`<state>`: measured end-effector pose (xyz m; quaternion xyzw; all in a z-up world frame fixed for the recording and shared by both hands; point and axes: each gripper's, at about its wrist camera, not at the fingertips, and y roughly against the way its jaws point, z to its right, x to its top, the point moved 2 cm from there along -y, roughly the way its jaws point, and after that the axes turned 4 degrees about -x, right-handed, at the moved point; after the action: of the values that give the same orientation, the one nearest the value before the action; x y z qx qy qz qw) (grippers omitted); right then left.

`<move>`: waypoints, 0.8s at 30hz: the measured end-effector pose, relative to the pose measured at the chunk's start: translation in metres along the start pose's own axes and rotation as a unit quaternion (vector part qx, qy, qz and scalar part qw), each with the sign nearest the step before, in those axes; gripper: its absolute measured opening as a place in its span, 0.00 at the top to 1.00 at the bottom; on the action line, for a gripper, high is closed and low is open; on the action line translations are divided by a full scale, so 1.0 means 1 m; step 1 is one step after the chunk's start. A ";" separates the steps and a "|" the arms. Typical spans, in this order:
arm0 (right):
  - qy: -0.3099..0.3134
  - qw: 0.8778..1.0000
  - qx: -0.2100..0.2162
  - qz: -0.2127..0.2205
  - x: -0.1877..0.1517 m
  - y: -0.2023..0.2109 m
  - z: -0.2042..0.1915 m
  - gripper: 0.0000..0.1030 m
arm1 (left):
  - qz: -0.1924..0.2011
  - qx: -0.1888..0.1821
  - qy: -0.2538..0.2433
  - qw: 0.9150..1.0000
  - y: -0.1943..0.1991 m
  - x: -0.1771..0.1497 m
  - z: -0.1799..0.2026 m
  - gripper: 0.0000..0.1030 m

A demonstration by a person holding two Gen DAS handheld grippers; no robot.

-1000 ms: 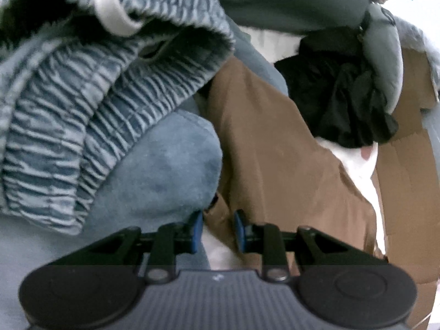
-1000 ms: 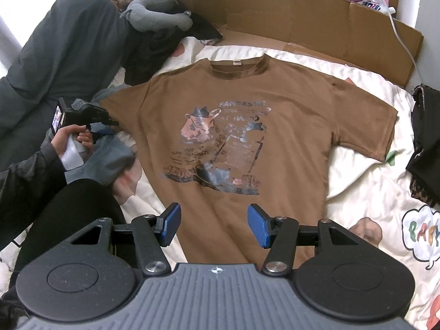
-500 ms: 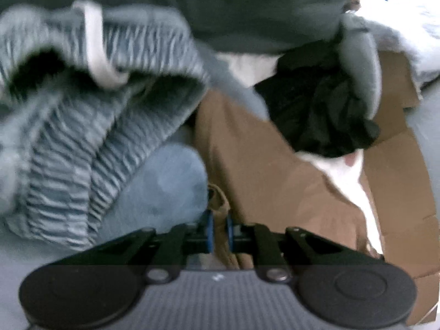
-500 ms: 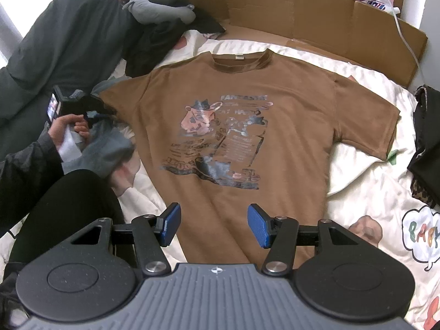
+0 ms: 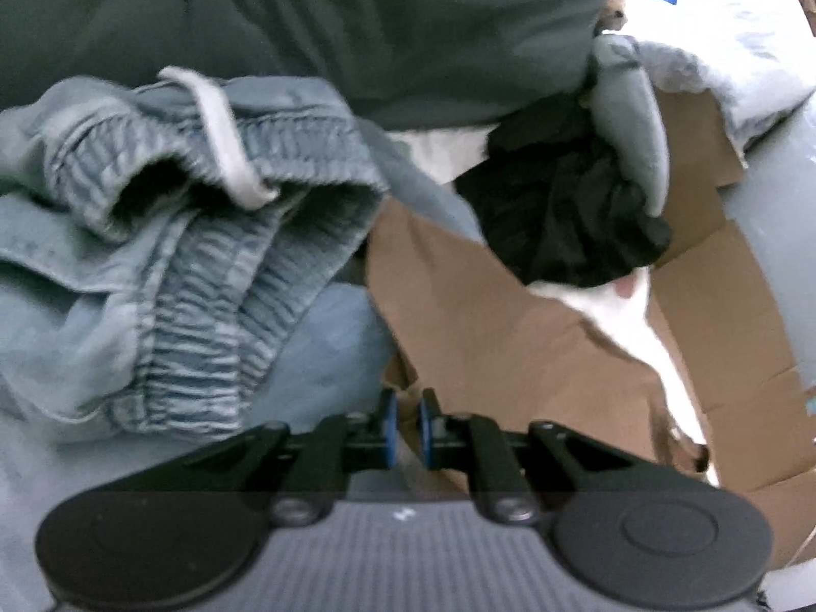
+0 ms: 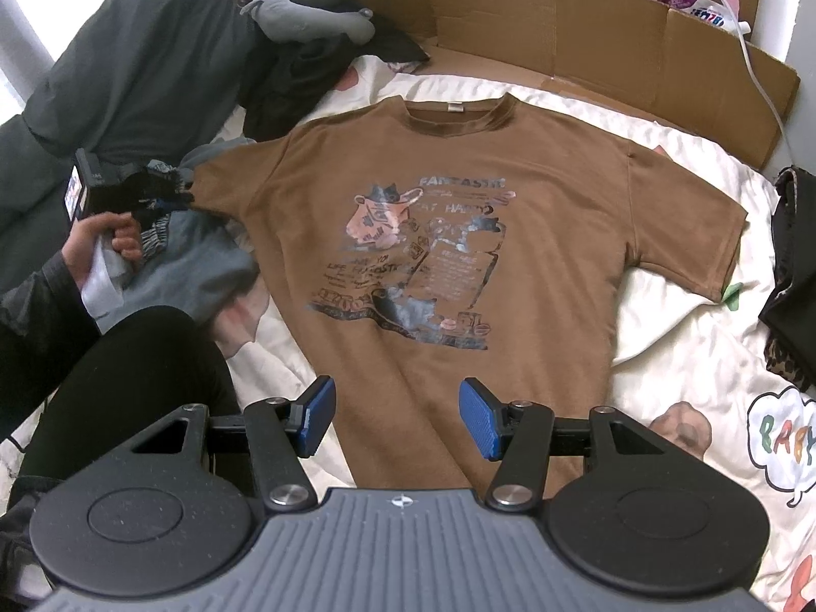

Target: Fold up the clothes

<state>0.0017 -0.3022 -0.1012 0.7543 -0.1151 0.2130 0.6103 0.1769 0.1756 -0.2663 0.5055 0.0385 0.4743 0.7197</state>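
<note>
A brown T-shirt [image 6: 561, 178] with a printed front lies flat, face up, on the bed, collar at the far end. My left gripper [image 5: 405, 428] is shut on the edge of its left sleeve [image 5: 459, 306], with brown cloth pinched between the blue pads. In the right wrist view a hand holds that left gripper [image 6: 186, 197] at the sleeve tip, raised slightly off the bed. My right gripper [image 6: 398, 421] hovers open over the shirt's lower hem with nothing between its pads.
Crumpled blue denim [image 5: 204, 265] with an elastic waistband lies beside the held sleeve [image 6: 204, 260]. A dark grey duvet [image 6: 143, 66], a grey plush toy [image 6: 306, 20] and a black garment [image 5: 561, 214] sit far left. Cardboard walls [image 6: 586, 35] border the white printed sheet [image 6: 688, 357]. Dark clothes [image 6: 795, 255] lie right.
My left gripper closed on the sleeve edge and rose with it, pulling the sleeve up off the bed. The right gripper stayed where it was, still open.
</note>
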 end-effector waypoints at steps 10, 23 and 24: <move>0.002 1.000 0.002 -0.003 -0.001 -0.002 -0.002 0.41 | 0.006 0.034 -0.034 0.999 0.011 0.012 -0.016 0.88; -0.001 1.000 -0.021 -0.016 -0.006 -0.005 0.003 0.41 | -0.085 -0.008 -0.159 0.983 -0.032 0.000 0.016 0.87; -0.001 1.000 -0.025 -0.015 -0.005 -0.003 0.004 0.41 | -0.094 0.000 -0.159 0.983 -0.039 0.000 0.014 0.87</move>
<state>-0.0003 -0.3057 -0.1065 0.7408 -0.1095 0.1997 0.6320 0.2092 0.1644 -0.2895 0.5688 -0.0291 0.3186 0.7577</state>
